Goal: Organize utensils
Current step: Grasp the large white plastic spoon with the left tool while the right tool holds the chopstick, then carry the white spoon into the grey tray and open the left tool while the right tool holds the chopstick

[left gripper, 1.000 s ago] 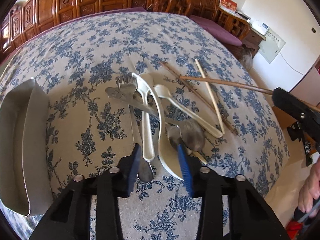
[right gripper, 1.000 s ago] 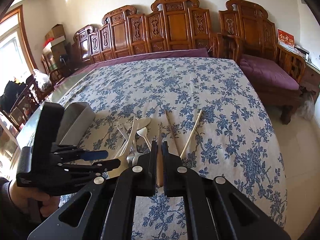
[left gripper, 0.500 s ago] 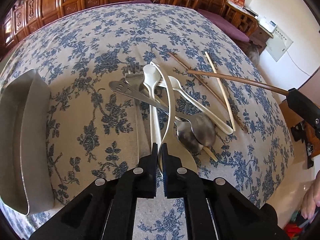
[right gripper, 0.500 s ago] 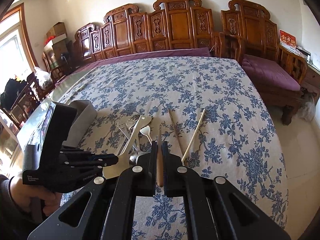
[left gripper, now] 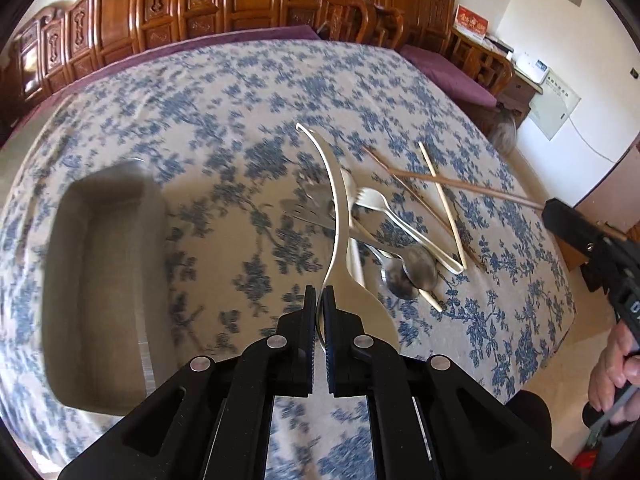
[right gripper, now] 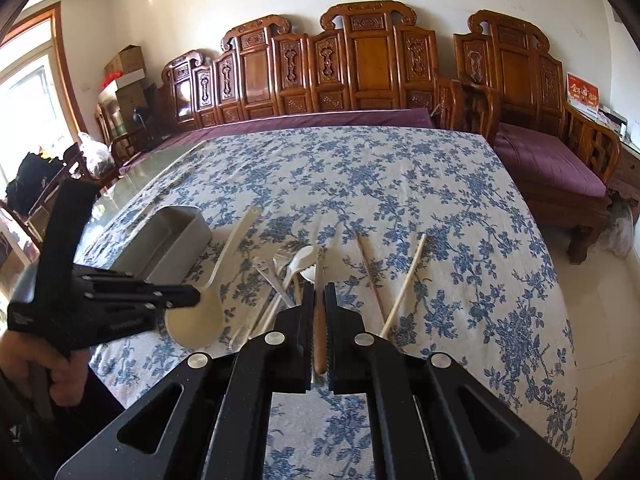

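At 6 o'clock in the left wrist view, the left gripper (left gripper: pixel 319 304) is clenched on the bowl end of a large white serving spoon (left gripper: pixel 335 216), which is held lifted above the floral-clothed worktop (left gripper: pixel 248 92) with its handle pointing toward 12 o'clock. At 9 o'clock a metal tray (left gripper: pixel 100 280) is seen on the cloth, while the remaining utensil pile (left gripper: pixel 384 232) of forks, spoons and chopsticks lies at 2 o'clock from the fingers. At 6 o'clock in the right wrist view, the right gripper (right gripper: pixel 319 304) is clenched on a brown wooden chopstick (right gripper: pixel 319 320), which is held raised over the cloth.
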A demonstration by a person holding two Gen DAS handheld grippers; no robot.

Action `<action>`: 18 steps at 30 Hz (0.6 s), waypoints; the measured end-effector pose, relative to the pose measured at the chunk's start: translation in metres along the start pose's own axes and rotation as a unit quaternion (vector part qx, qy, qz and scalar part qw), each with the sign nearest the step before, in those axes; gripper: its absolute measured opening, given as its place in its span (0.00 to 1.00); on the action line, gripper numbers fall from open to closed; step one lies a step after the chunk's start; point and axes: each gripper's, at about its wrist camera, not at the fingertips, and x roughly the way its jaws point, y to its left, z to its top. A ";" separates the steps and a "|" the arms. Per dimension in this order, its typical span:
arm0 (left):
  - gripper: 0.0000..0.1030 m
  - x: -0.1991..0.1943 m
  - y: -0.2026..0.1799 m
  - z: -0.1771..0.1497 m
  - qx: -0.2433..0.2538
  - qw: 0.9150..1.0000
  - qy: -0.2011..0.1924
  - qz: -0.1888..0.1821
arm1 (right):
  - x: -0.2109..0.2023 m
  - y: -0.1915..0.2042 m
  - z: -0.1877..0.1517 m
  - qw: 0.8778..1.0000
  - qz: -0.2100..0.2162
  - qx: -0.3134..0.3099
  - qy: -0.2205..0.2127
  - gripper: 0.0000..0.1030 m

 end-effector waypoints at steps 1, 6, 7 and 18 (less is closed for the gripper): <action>0.03 -0.007 0.006 0.000 -0.001 1.000 -0.004 0.002 | 0.000 0.004 0.001 1.000 0.002 -0.003 0.000 0.06; 0.03 -0.030 0.036 0.001 -0.005 1.000 -0.020 0.015 | 0.005 0.030 0.006 1.000 0.009 -0.020 -0.002 0.06; 0.03 -0.035 0.044 0.001 -0.008 1.000 -0.022 0.018 | 0.006 0.036 0.009 1.000 0.010 -0.023 -0.004 0.06; 0.03 -0.068 0.108 0.007 -0.014 0.998 -0.031 0.054 | 0.022 0.095 0.028 0.998 0.042 -0.032 -0.014 0.06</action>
